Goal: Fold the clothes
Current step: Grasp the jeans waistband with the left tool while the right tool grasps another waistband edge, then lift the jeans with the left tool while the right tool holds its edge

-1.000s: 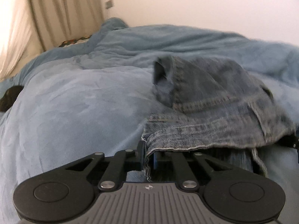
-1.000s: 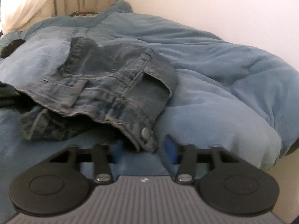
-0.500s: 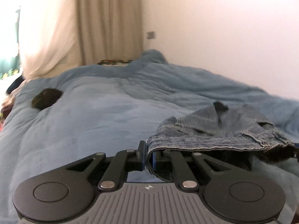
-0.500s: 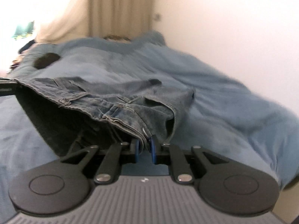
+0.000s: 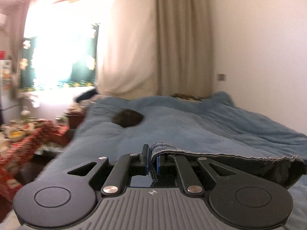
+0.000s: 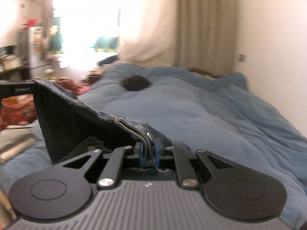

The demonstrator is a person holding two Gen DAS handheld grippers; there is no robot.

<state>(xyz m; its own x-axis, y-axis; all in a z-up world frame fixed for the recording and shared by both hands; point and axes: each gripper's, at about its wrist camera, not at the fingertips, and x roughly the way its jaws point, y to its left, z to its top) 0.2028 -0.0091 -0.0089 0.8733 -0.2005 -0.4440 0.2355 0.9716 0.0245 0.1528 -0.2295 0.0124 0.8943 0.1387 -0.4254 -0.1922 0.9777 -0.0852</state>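
You have the denim jeans point(image 5: 220, 154) lifted clear above the bed, waistband stretched taut between your hands: the left tongs point(image 5: 152, 160) are clenched on one end, the right tongs point(image 6: 148, 149) clamped on the thick seam at the other. No fold is visible yet, so nearly everything remains. The blue duvet point(image 6: 211, 111) lies beyond, a dark bundle point(image 5: 128, 117) at eleven o'clock.

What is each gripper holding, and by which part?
Both hold the jeans: left gripper pinches one top-edge corner, right gripper the opposite, seamed corner.
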